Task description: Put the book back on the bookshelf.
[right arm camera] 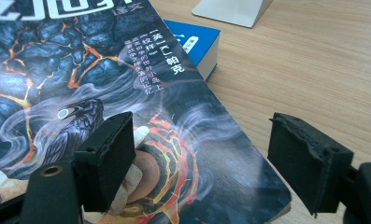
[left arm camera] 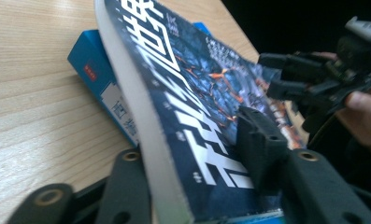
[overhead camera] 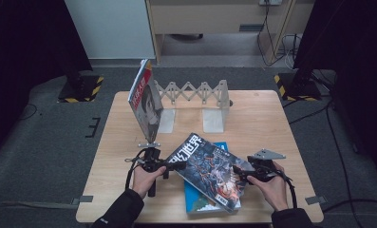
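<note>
A dark book [overhead camera: 210, 171] with a lava-and-raven cover lies slanted on top of a blue book [overhead camera: 201, 203] near the table's front edge. My left gripper [overhead camera: 169, 166] is shut on the dark book's left end; in the left gripper view one jaw sits under the page edge and the other presses the cover [left arm camera: 197, 93], which is tipped up off the blue book [left arm camera: 92, 60]. My right gripper [overhead camera: 240, 173] stands open at the book's right edge. In the right gripper view [right arm camera: 202, 149] one jaw hovers over the cover [right arm camera: 80, 70] and the other over bare table, beside the blue book [right arm camera: 192, 39].
A white expanding book rack [overhead camera: 195, 92] stands at the back of the wooden table [overhead camera: 262, 118]. A magazine-like book [overhead camera: 146, 102] leans upright at its left end. One rack foot [right arm camera: 232, 9] is in the right gripper view. My right gripper [left arm camera: 290, 74] shows far off in the left gripper view.
</note>
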`<state>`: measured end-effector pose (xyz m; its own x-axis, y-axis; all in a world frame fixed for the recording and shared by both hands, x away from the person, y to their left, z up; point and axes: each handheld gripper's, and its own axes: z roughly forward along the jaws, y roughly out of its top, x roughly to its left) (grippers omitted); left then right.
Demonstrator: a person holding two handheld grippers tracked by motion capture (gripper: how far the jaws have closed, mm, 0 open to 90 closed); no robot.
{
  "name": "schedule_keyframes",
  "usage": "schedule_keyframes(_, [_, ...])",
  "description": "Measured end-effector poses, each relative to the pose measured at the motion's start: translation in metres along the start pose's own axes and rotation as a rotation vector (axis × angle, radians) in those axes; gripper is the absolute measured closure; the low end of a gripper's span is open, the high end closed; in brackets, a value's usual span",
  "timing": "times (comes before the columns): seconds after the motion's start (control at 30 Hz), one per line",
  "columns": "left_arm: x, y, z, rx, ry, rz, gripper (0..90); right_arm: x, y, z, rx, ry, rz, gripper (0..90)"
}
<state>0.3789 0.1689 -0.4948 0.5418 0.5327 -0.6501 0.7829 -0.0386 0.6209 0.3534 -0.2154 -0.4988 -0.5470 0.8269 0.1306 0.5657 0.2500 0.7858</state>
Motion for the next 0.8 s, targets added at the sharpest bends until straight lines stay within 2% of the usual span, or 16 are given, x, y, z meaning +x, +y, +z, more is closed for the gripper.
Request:
schedule_keyframes(0.13, [-0.008,0.004,-0.004,-0.014,-0.001,-0.005,63.7,0.000,0.001,-0.001,0.005,0.005,-0.002,24.6])
schedule_keyframes(0.2, [-0.012,0.006,-0.006,-0.023,-0.004,-0.002,65.8,-0.003,0.002,-0.004,-0.002,-0.008,-0.004,25.0])
schedule_keyframes(0.3, [-0.022,0.011,-0.010,-0.036,0.004,0.023,67.3,-0.010,0.003,-0.010,-0.022,-0.025,0.017,25.3])
schedule_keyframes(0.4, [-0.028,0.015,-0.013,-0.048,0.000,0.031,69.5,-0.019,0.002,-0.015,-0.030,-0.048,0.030,25.4])
schedule_keyframes(0.7, [-0.042,0.029,-0.024,-0.073,-0.010,0.037,74.4,-0.042,-0.002,-0.025,-0.016,-0.124,0.053,25.4])
schedule_keyframes(0.8, [-0.046,0.035,-0.032,-0.104,-0.020,0.033,76.5,-0.048,-0.004,-0.027,-0.016,-0.142,0.057,25.4])
